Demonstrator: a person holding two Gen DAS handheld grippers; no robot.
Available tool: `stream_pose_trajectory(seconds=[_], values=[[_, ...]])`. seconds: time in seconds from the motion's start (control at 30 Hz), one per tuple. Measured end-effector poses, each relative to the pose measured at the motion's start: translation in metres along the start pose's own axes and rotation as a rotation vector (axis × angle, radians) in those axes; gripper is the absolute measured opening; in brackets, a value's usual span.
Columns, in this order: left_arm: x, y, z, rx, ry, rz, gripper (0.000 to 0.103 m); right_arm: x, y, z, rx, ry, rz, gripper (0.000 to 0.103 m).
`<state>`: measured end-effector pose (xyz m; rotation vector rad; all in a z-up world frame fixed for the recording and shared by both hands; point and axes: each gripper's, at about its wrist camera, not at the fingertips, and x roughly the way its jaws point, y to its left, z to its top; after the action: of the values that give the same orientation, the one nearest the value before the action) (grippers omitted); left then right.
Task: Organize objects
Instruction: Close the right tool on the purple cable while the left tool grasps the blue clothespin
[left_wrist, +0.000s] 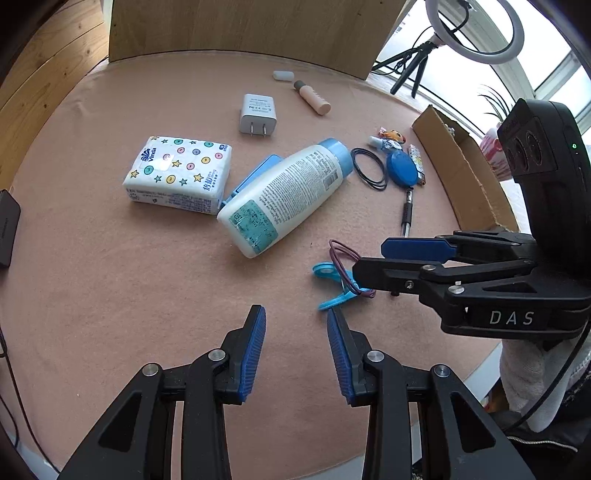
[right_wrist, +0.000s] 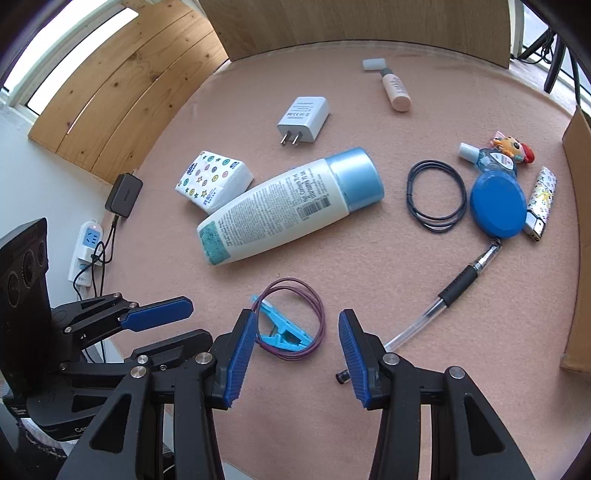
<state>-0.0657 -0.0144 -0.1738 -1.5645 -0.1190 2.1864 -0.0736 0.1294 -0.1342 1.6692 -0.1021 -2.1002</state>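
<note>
The worktop (left_wrist: 92, 277), covered in a pinkish felt, carried everything. A cardboard box (left_wrist: 461, 166) stood open along its right edge. Largest of the loose things was a white bottle (right_wrist: 280, 210) with a blue cap, lying on its side near the middle. Touching its lower end lay a tissue pack (left_wrist: 177, 173) printed with stars and dots. Beyond them sat a white charger (right_wrist: 304, 118), prongs toward the near side, and farther back a beige tube (right_wrist: 397, 92) beside its clear cap (right_wrist: 373, 63).

To the right lay a blue round case (right_wrist: 498, 206), touching a black hair tie (right_wrist: 436, 195) on one side and a patterned lighter (right_wrist: 540, 203) on the other, with a small cartoon figure (right_wrist: 511, 146) behind it. A pen (right_wrist: 443, 295) ran diagonally from the case toward the near edge.

Nearest me, a light blue clip (right_wrist: 284, 332) lay inside a purple hair tie (right_wrist: 295, 321).

The left tool (left_wrist: 296, 332) hung spread with nothing between its pads. The right tool (right_wrist: 297, 332) was also spread, holding nothing, poised above the clip and purple tie.
</note>
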Motion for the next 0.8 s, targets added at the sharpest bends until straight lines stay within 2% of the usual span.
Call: stream_pose_trajectory(seconds=[0.13,0.2,0.27,0.4,0.5,0.8], values=[[0.001,-0.003,-0.003,0.006,0.001,0.004,0.037,0.008,0.017,-0.002,-0.069,0.014,-0.032,0.043],[0.002,-0.003,-0.006,0.007,0.004,0.004,0.037,0.013,0.019,0.000,-0.080,0.025,-0.066,0.043],[0.003,-0.004,-0.007,0.009,0.006,0.000,0.037,0.016,0.017,0.001,-0.076,0.036,-0.063,0.042],[0.008,-0.009,-0.008,0.026,0.012,-0.002,0.037,0.018,0.015,0.002,-0.083,0.049,-0.065,0.021],[0.012,-0.013,-0.007,0.037,0.018,-0.009,0.037,0.016,0.011,0.002,-0.075,0.047,-0.057,0.014],[0.020,-0.033,0.001,0.108,0.002,0.002,0.037,0.004,-0.013,0.000,-0.005,0.027,-0.065,0.006]])
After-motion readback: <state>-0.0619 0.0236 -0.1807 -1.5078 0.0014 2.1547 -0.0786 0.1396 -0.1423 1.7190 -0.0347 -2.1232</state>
